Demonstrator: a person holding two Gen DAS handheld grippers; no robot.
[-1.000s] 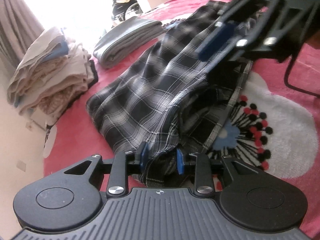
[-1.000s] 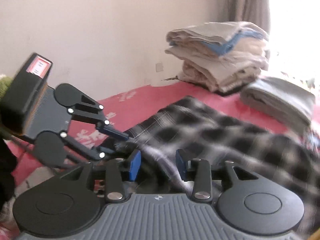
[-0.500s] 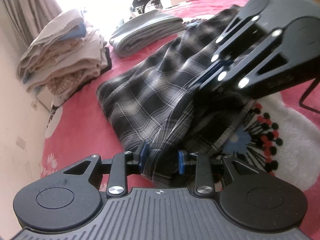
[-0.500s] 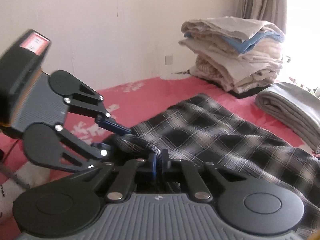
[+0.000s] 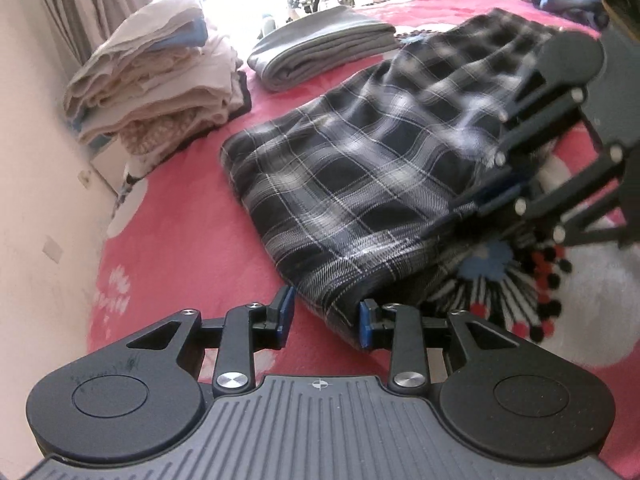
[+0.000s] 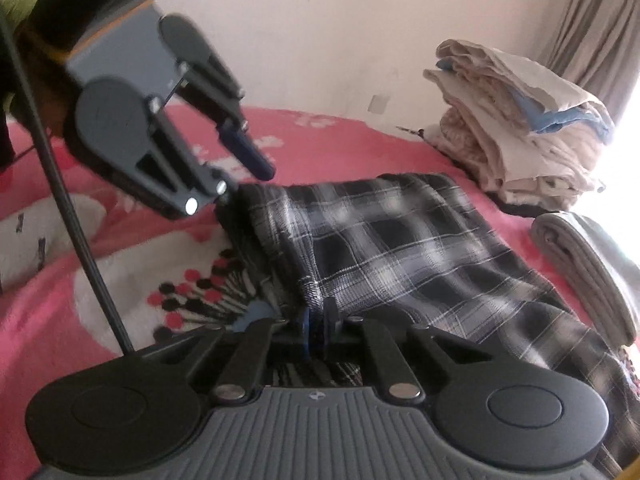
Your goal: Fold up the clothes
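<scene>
Plaid garment [image 5: 360,168] is spread on the red blanketed bed [image 5: 168,216], mid-scene, with a folded edge running toward the near side.

Far left: a beige stack of folded laundry [image 5: 160,76] sits against the wall; a folded grey piece [image 5: 320,44] lies just right of it. Both are well apart from the plaid and should not be disturbed.

Left claw [image 5: 324,320]: pads are seen apart, the near corner of the plaid lying between them, against the right pad [image 5: 365,322]. No clamp is visible on the left side. Judgement: the corner is not secured. It should be pinched fully before anything is lifted, otherwise only one side gets carried.

Right claw [image 6: 316,328]: pads are drawn together on a bunched ridge of plaid fabric, the cloth tented up from the pinch. A firm grip is judged.

For a clean fold, both corners are best held at matching height, tension is kept even along the edge between them, and the edge is laid over parallel to the far hem. Layer count in the right pinch cannot be told; if only the top layer is caught, the fold will skew.

Risk: blanket pile may be snagged if the left claw is closed too low.
</scene>
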